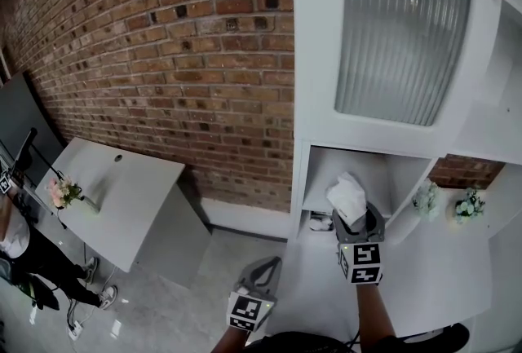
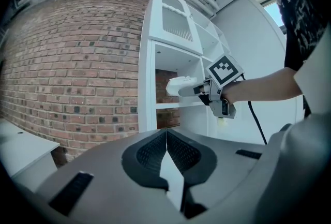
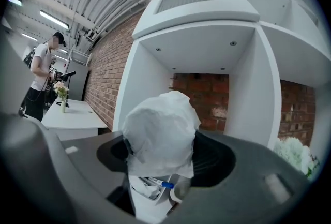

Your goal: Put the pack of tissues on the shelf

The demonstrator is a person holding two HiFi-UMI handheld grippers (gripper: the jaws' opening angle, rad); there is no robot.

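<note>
The pack of tissues is clamped in our right tool, jaws partway apart around it, in front of the open shelf, so we should carry it well inside before releasing, our left tool shut and empty.

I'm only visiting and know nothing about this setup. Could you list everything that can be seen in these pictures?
pack of tissues: one, white, in the right tongs, in front of an open shelf compartment
shelf unit: one, white, against the brick wall
cabinet door: one, white with ribbed glass, above the open compartments
flower bunches: two, white and green, on the shelf at right
brick wall: one, red-brown, behind the shelf unit
table: one, white, at left
vase of flowers: one, pink, on the table
person: one, white top, beside the table
left tongs: one, grey, jaws together, empty
right tongs: one, grey, closed on the pack of tissues
</note>
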